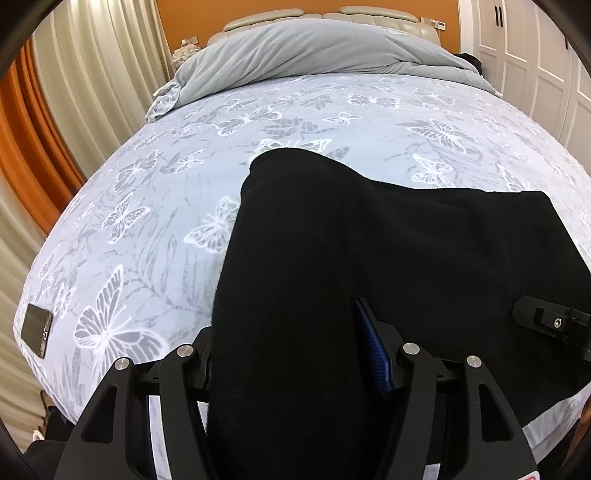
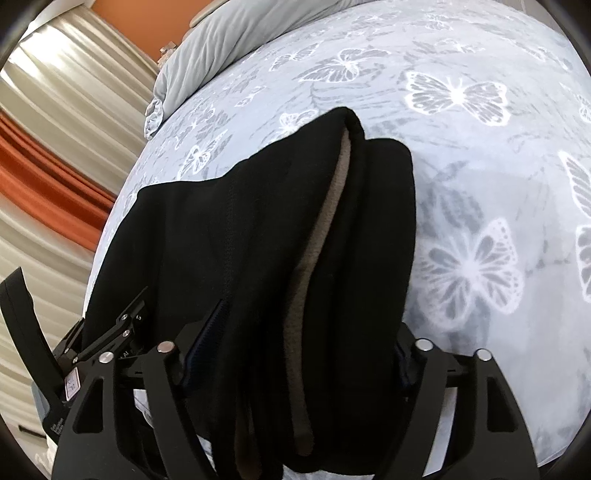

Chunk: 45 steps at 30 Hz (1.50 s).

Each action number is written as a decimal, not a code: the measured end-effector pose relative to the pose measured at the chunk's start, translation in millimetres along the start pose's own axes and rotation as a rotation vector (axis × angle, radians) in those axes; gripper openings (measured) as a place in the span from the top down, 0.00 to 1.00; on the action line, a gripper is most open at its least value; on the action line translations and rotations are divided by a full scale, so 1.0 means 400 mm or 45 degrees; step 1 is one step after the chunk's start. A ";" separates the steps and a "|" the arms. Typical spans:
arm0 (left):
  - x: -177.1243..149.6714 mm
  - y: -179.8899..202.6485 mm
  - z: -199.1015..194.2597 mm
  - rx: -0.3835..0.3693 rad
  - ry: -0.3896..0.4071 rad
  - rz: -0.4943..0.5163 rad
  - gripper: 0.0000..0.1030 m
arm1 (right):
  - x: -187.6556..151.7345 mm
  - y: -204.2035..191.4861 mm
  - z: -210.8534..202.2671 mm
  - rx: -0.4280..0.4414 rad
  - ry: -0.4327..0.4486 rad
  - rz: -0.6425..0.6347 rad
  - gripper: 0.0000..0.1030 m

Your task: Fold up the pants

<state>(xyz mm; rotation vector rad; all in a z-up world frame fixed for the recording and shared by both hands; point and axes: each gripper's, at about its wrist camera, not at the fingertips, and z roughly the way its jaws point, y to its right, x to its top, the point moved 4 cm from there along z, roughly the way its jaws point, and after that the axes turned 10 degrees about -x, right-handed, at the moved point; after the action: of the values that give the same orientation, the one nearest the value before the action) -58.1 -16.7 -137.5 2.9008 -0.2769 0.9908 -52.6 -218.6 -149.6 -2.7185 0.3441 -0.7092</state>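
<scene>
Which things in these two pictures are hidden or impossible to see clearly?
- Left wrist view: the thick black fabric pants cover the left gripper, so pad contact is unclear.
- Right wrist view: the same for the right gripper.
- Left wrist view: the dark flat phone screen is too small to read.

Butterfly-print bed (image 1: 332, 107), orange wall (image 1: 192, 18), curtains (image 1: 92, 66)
</scene>
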 end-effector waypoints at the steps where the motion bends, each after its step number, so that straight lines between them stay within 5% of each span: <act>1: 0.000 0.002 0.000 0.002 0.000 0.001 0.41 | 0.000 -0.002 -0.001 0.001 0.004 0.000 0.36; 8: -0.001 0.004 0.000 0.007 0.008 0.012 0.43 | -0.002 0.002 0.003 0.019 0.005 -0.001 0.39; 11: 0.000 0.007 -0.002 0.002 0.010 0.029 0.46 | -0.004 -0.003 -0.002 0.018 0.015 -0.016 0.50; 18: 0.005 0.000 -0.025 -0.053 0.010 0.010 0.56 | -0.011 -0.021 -0.041 -0.018 0.083 -0.090 0.57; 28: -0.007 -0.013 -0.197 -0.206 0.084 0.020 0.59 | -0.055 -0.092 -0.193 0.103 0.180 -0.213 0.58; 32: -0.001 -0.029 -0.312 -0.231 0.203 0.032 0.59 | -0.071 -0.122 -0.292 0.202 0.268 -0.232 0.58; 38: 0.164 -0.047 -0.477 -0.217 0.493 0.073 0.59 | 0.050 -0.206 -0.443 0.271 0.501 -0.364 0.58; 45: 0.468 -0.049 -0.487 -0.125 0.781 0.105 0.58 | 0.368 -0.265 -0.484 0.323 0.747 -0.409 0.58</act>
<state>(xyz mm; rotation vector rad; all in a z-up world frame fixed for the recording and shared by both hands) -26.0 -2.4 130.9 2.3612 -0.3855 1.7461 -9.7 -211.0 112.0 -2.2974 -0.0642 -1.5283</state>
